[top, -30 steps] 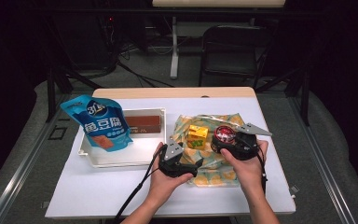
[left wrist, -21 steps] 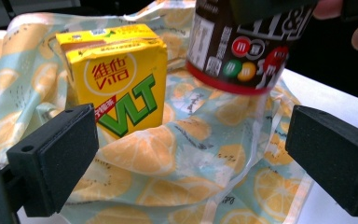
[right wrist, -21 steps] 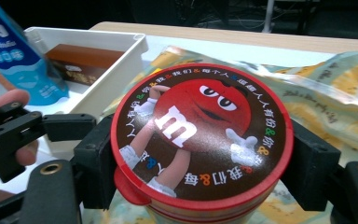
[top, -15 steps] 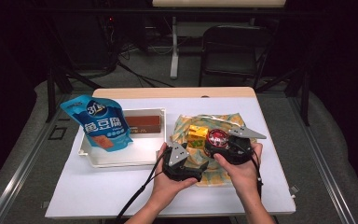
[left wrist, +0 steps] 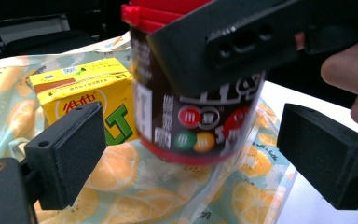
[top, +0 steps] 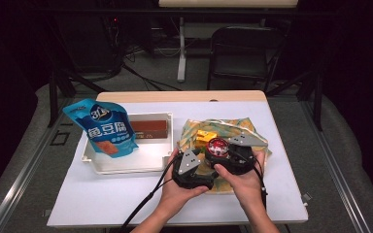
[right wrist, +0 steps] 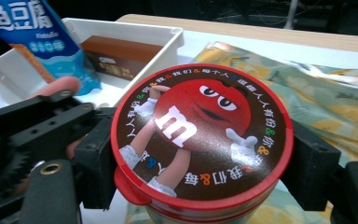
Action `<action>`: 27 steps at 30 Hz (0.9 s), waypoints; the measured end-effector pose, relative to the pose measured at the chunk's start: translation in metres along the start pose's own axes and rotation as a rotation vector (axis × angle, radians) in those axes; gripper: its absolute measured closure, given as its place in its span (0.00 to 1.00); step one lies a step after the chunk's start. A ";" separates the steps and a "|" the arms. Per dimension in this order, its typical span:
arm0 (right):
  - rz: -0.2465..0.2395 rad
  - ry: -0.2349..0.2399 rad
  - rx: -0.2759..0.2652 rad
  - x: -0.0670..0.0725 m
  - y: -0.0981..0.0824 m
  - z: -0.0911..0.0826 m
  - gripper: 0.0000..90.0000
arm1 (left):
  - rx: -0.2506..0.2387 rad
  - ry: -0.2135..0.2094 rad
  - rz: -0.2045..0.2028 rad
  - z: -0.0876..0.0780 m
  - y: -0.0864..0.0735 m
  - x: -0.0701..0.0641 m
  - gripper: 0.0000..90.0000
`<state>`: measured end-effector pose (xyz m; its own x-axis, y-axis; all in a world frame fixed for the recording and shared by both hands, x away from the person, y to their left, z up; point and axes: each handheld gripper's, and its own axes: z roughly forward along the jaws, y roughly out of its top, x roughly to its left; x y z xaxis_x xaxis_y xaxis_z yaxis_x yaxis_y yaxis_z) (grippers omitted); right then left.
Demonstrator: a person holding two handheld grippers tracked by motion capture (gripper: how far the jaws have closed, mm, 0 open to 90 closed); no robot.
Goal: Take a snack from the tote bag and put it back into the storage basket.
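Observation:
A brown M&M's jar (top: 217, 144) with a red lid (right wrist: 200, 126) is held just above an orange-print cloth bag (top: 233, 127). My right gripper (top: 221, 151) is shut on it, one pad on each side under the lid. My left gripper (top: 200, 161) is close at the jar's left and faces it. In the left gripper view the jar (left wrist: 196, 126) stands between and beyond the wide jaws of my left gripper (left wrist: 191, 158), and the pads (left wrist: 70, 154) are clear of it. Those jaws have just been closing a little. A yellow drink carton (left wrist: 84, 93) lies on the bag behind the jar.
A white tray (top: 126, 162) at the left holds a blue pouch (top: 106, 128) standing up and a brown box (top: 148, 128). A white mat (top: 102, 199) covers the table. A black chair (top: 245, 53) stands beyond the far edge.
My right gripper has carried the jar leftward over the bag, close to my left gripper. The left hand has hardly moved.

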<state>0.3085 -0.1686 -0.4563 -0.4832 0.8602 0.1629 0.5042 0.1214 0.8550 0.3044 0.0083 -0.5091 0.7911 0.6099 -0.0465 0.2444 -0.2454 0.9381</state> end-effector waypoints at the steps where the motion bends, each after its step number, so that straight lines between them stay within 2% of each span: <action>1: -0.002 0.002 0.003 0.002 0.000 0.000 0.27 | 0.000 -0.002 -0.001 0.001 0.000 0.000 0.10; 2: -0.010 0.005 0.007 0.003 0.000 0.000 0.27 | -0.002 0.010 -0.004 0.001 0.000 0.000 0.11; 3: -0.010 0.010 0.005 0.005 0.000 0.000 0.27 | 0.000 -0.010 -0.007 0.002 -0.001 0.001 0.13; 4: -0.013 0.017 0.005 0.007 0.000 0.000 0.27 | 0.005 0.002 -0.004 0.003 -0.001 0.001 0.14; 6: -0.015 0.029 0.006 0.010 0.001 0.000 0.27 | 0.009 -0.022 -0.007 0.003 -0.001 0.004 0.15; 9: -0.018 0.039 0.012 0.012 0.000 0.001 0.27 | -0.001 -0.027 -0.014 0.003 0.000 0.006 0.17; 13: -0.022 0.054 0.022 0.013 0.000 0.003 0.27 | 0.007 -0.027 -0.001 0.003 0.002 0.007 0.20; 15: -0.028 0.062 0.027 0.013 0.000 0.003 0.27 | 0.003 -0.012 -0.004 0.004 0.001 0.008 0.22; 17: -0.027 0.063 0.025 0.014 -0.001 0.004 0.27 | 0.002 -0.036 -0.001 0.005 0.001 0.009 0.22; 19: -0.028 0.070 0.030 0.014 -0.001 0.004 0.27 | 0.008 -0.028 0.000 0.006 0.001 0.008 0.24; 20: -0.031 0.078 0.031 0.014 -0.001 0.004 0.27 | 0.008 -0.050 -0.001 0.006 0.000 0.009 0.25; 22: -0.042 0.084 0.034 0.015 -0.002 0.005 0.27 | 0.013 -0.038 0.006 0.006 0.000 0.009 0.27; 23: -0.047 0.084 0.036 0.015 -0.002 0.005 0.27 | 0.019 -0.051 0.010 0.005 0.000 0.010 0.28; 24: -0.044 0.091 0.040 0.015 -0.002 0.006 0.27 | 0.026 -0.029 0.011 0.005 0.000 0.009 0.28; 26: -0.030 0.104 0.045 0.013 -0.002 0.007 0.26 | 0.033 -0.019 0.000 0.005 0.000 0.008 0.28; 27: -0.030 0.113 0.040 0.012 -0.003 0.008 0.26 | 0.040 -0.035 -0.001 0.004 0.001 0.009 0.28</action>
<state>0.3071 -0.1542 -0.4605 -0.5749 0.7948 0.1944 0.5157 0.1676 0.8402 0.3143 0.0106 -0.5104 0.8098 0.5837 -0.0596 0.2668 -0.2758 0.9235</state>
